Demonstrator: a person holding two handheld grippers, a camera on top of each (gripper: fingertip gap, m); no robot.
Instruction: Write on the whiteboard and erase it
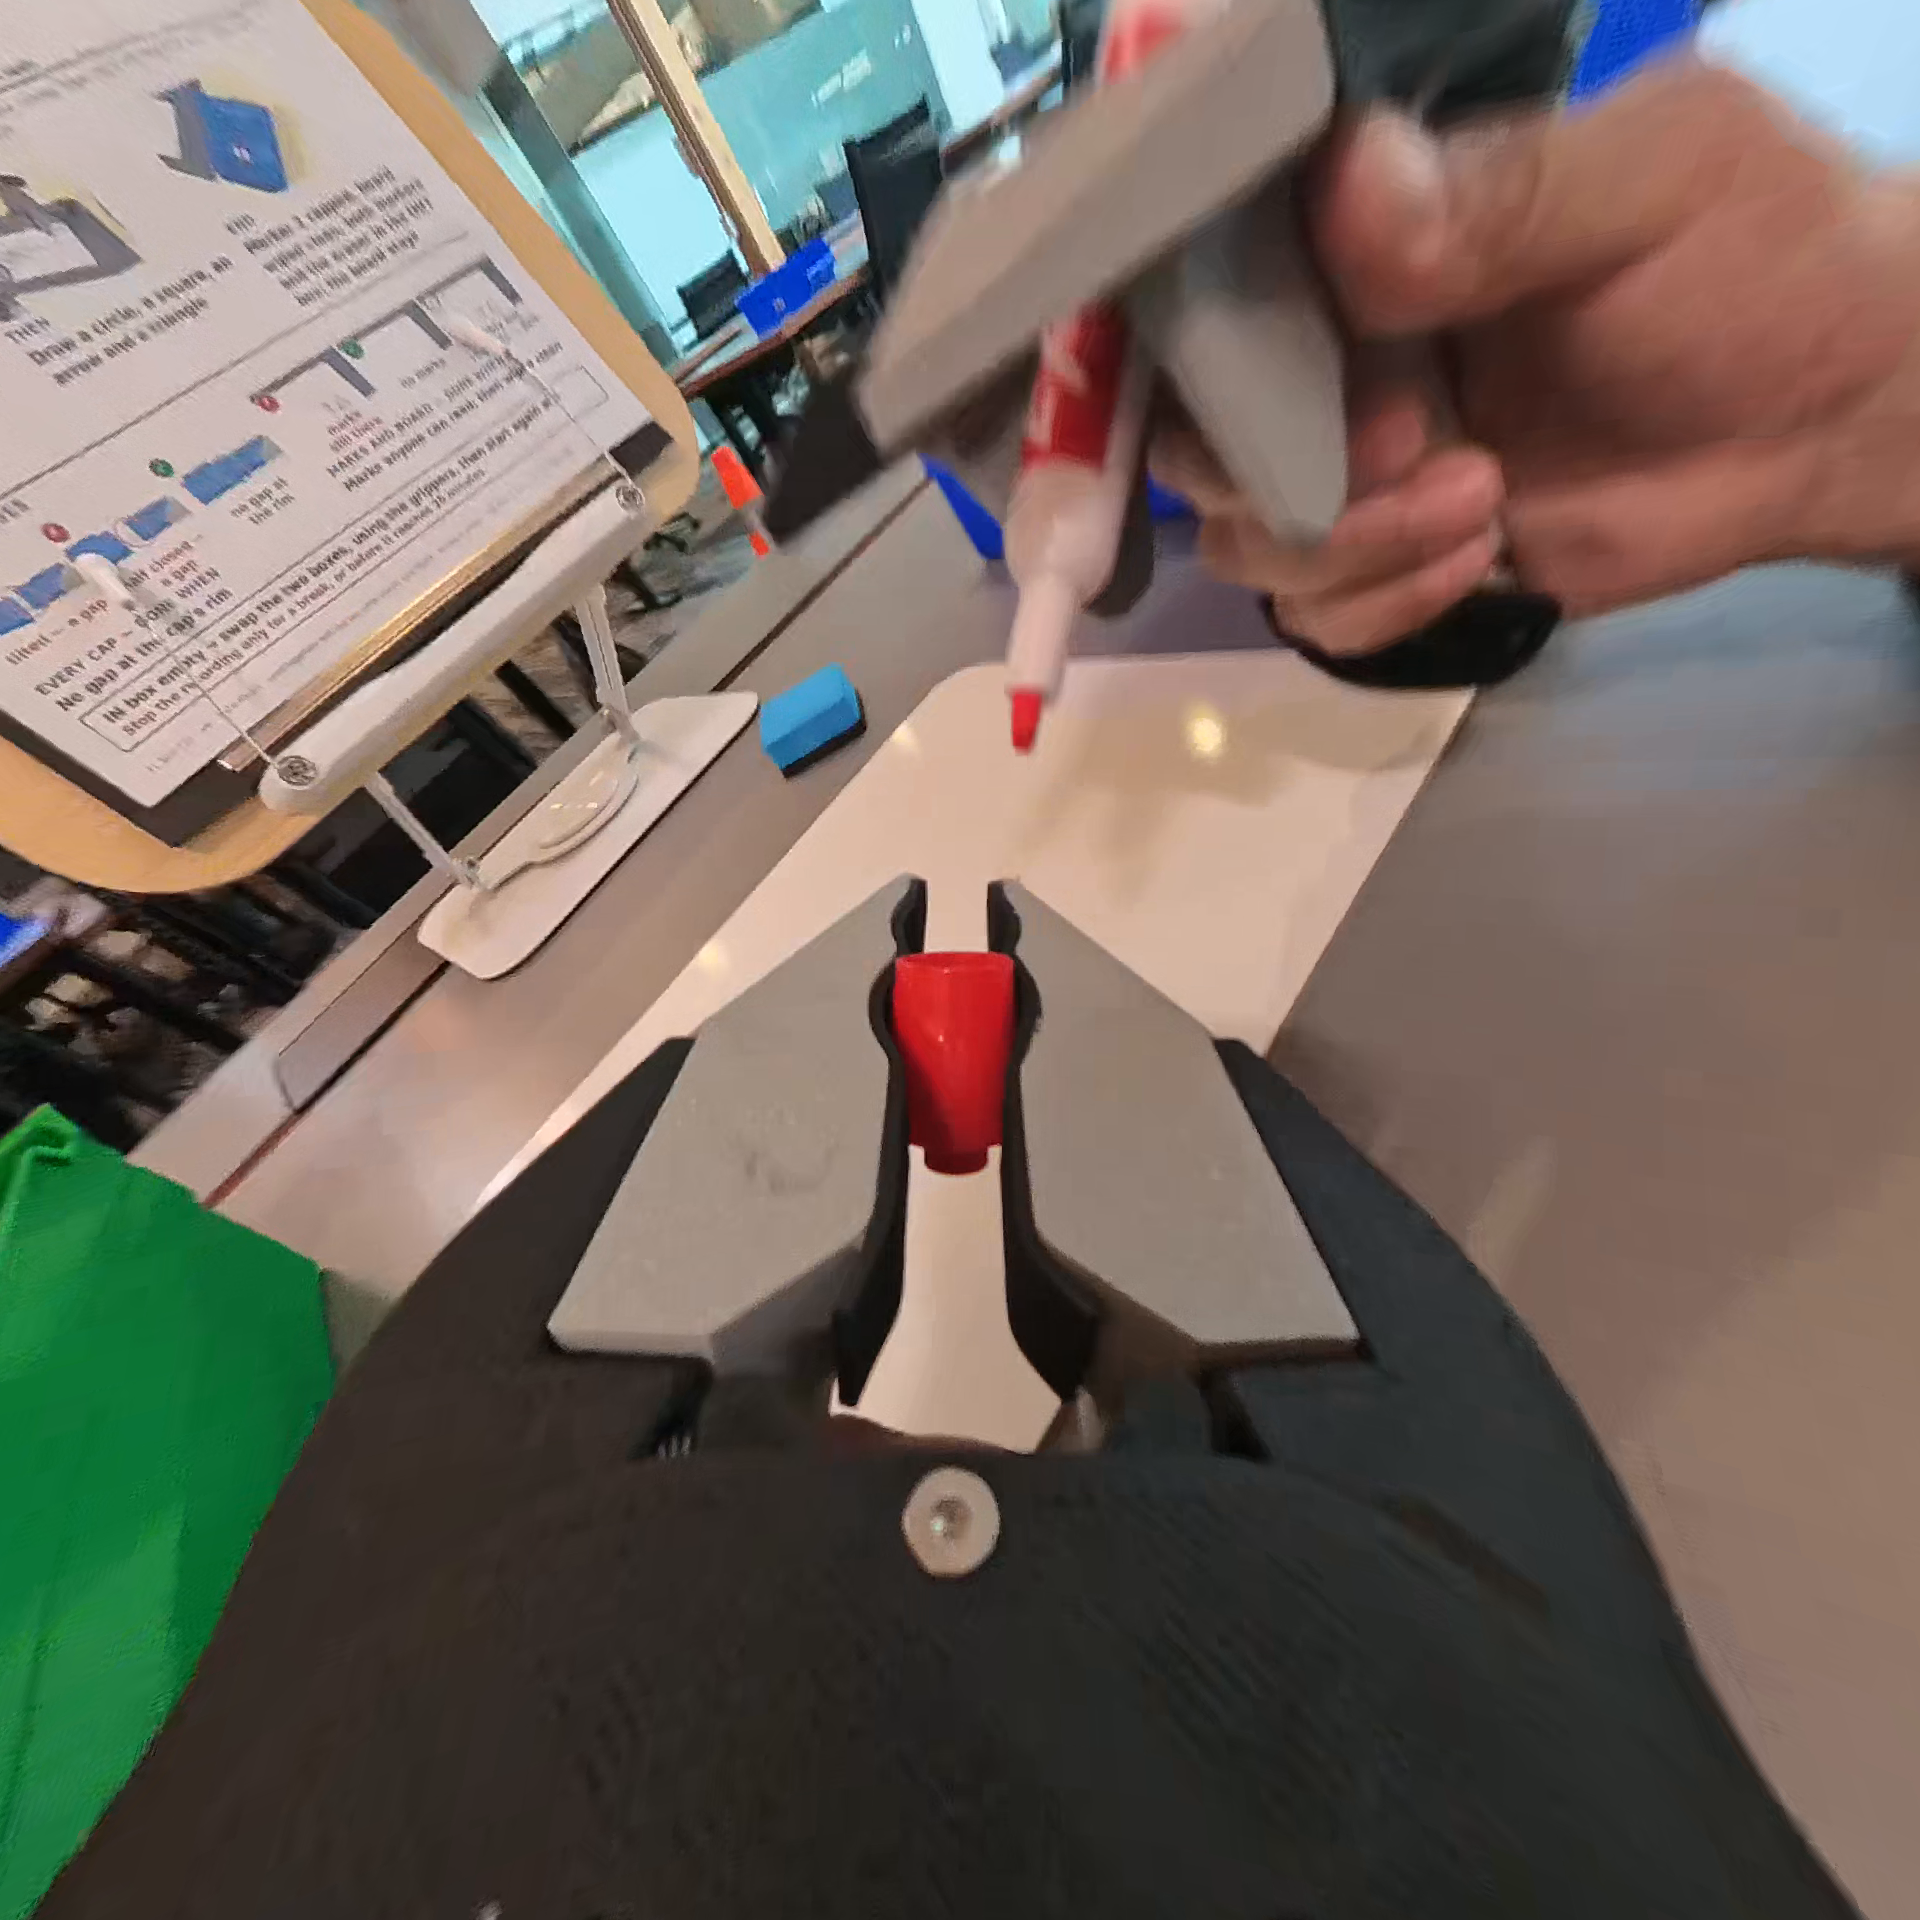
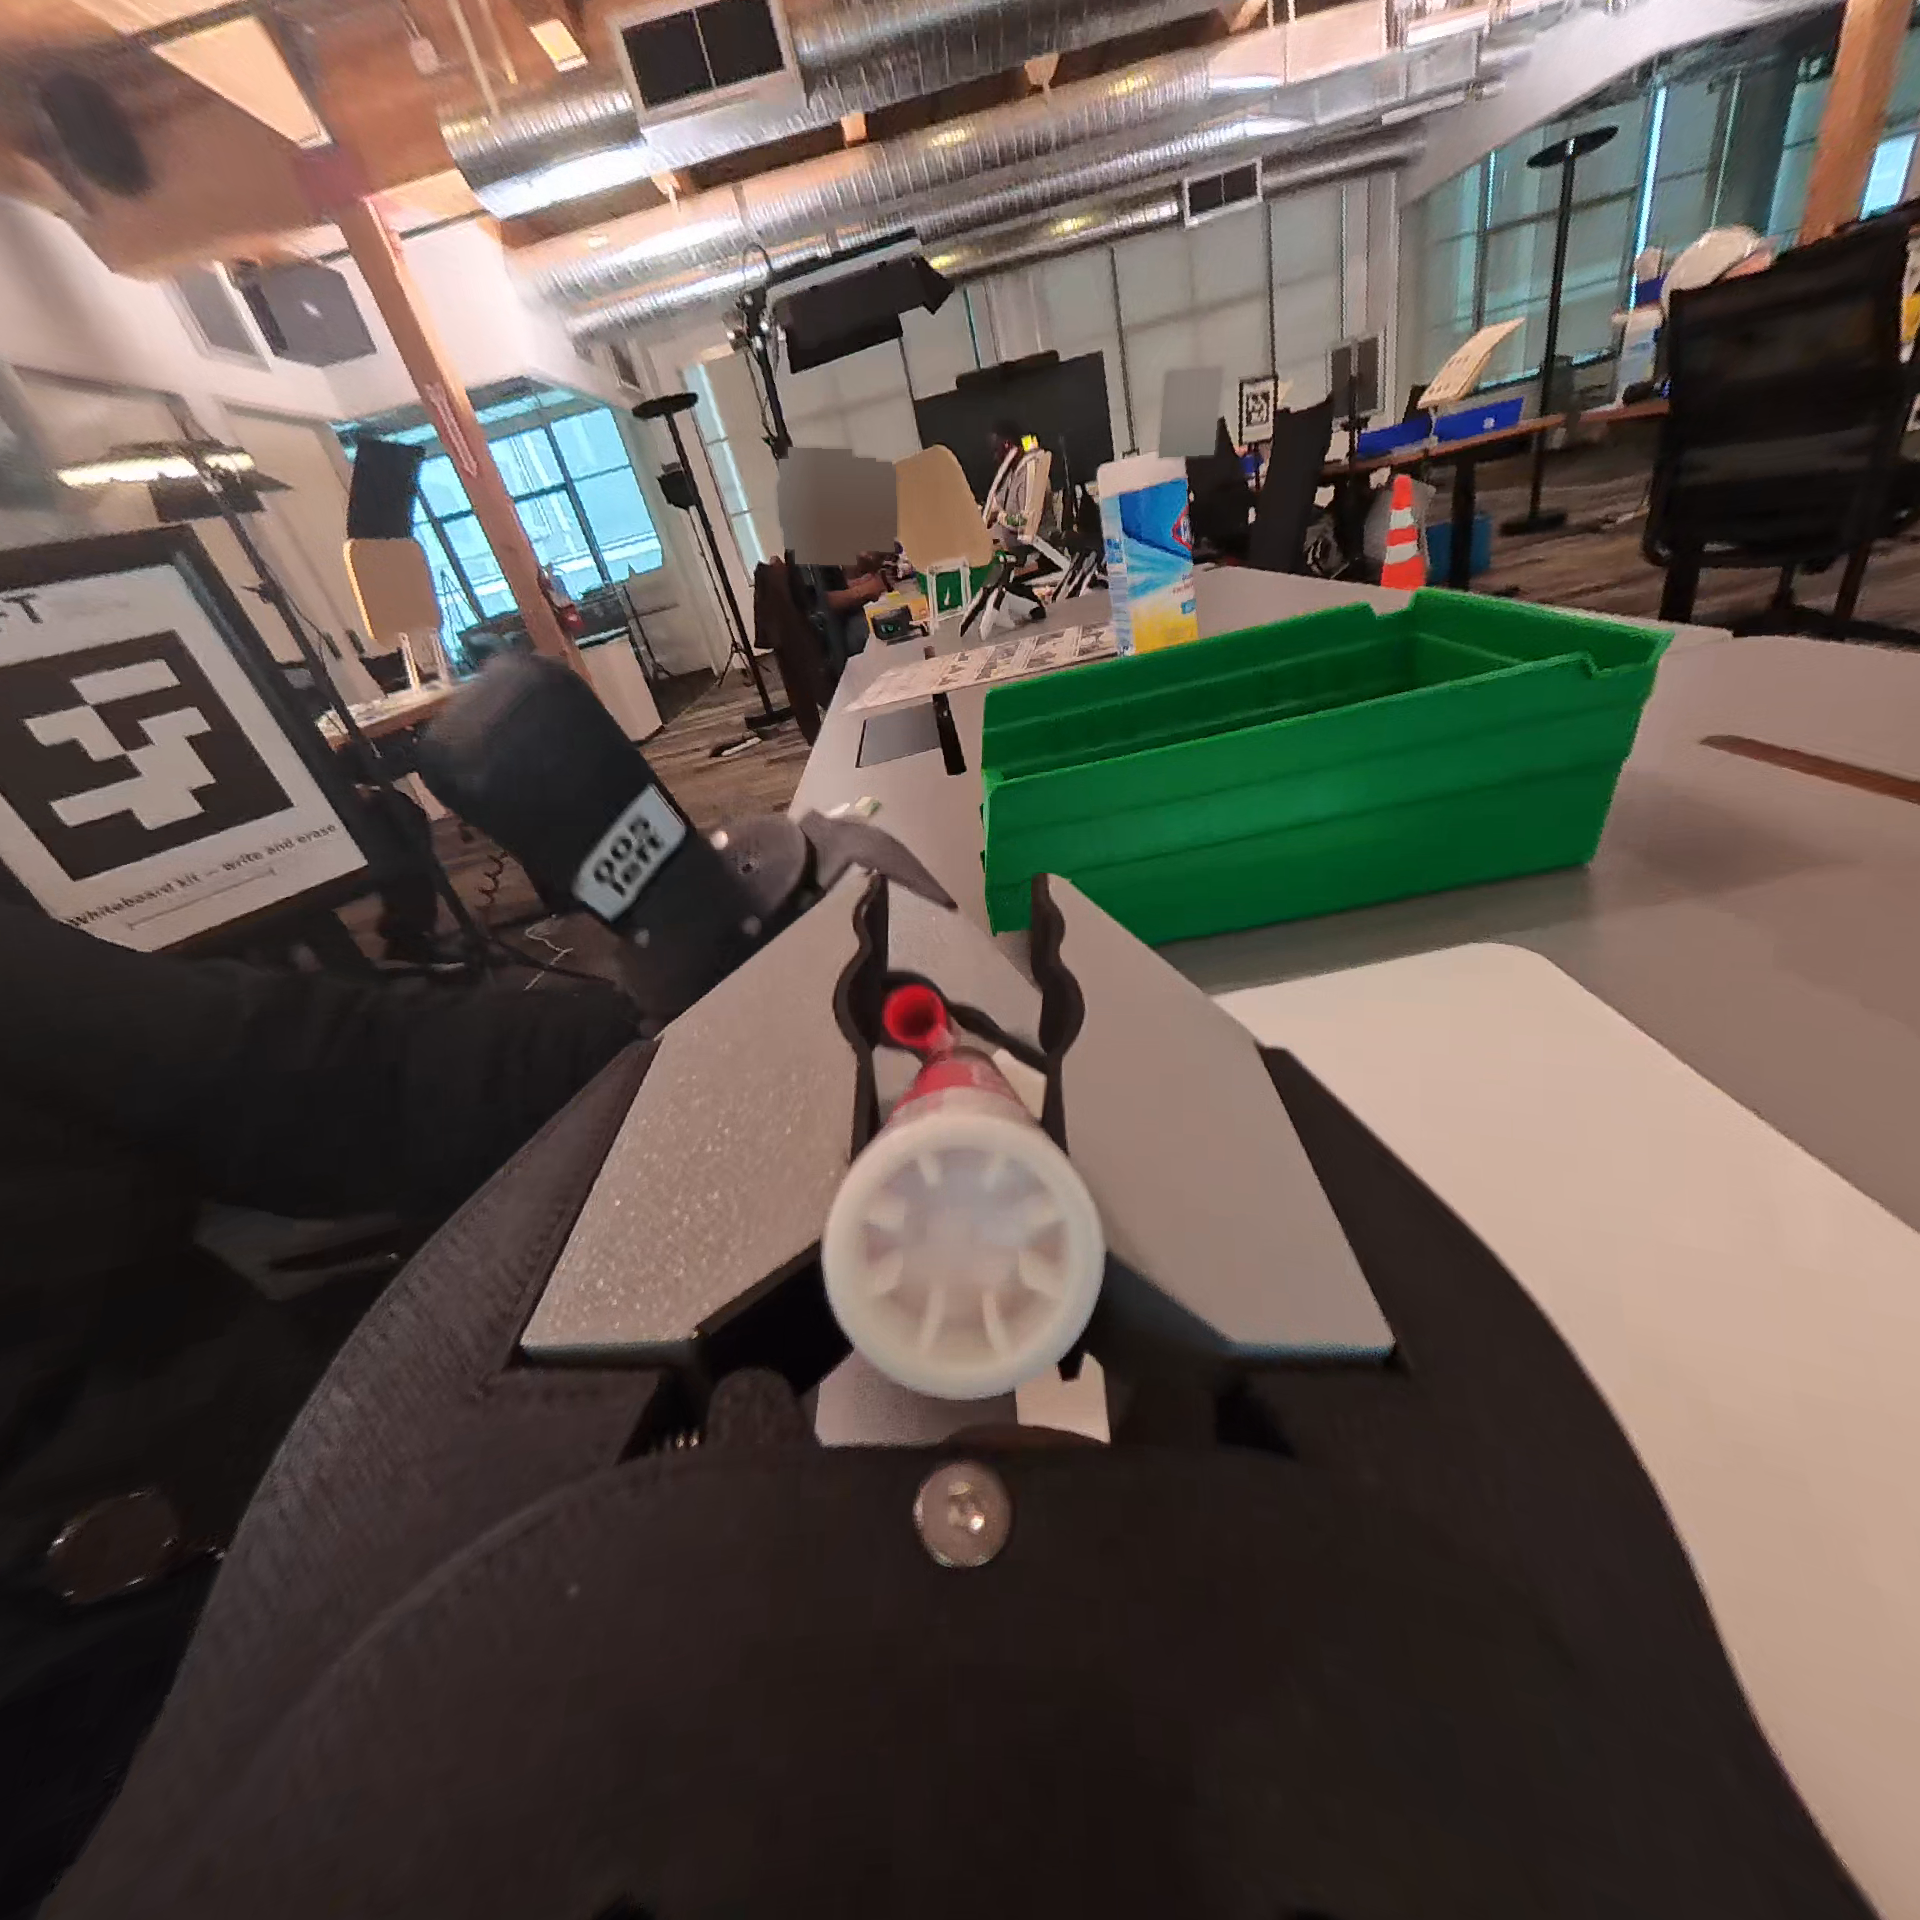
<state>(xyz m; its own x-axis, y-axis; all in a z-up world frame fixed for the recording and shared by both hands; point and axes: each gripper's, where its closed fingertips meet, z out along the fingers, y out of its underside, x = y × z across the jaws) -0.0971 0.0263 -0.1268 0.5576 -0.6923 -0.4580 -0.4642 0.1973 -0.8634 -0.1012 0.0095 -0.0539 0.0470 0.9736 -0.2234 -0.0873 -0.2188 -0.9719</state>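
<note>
Whiteboard (image 1: 1195, 831) glossy, rounded; left claw (image 1: 954, 914) pinches conical red cap (image 1: 951, 1049).

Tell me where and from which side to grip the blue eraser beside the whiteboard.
Grip the eraser across its two long blue sides, coming from above. It lies flat on the table with its dark felt down, beside the whiteboard, and nothing stands over it.

blurred: hand (image 1: 1621, 343) | cut off: instruction sheet (image 1: 208, 364) — left edge | hidden: marker (image 2: 961, 1226) barrel
</note>
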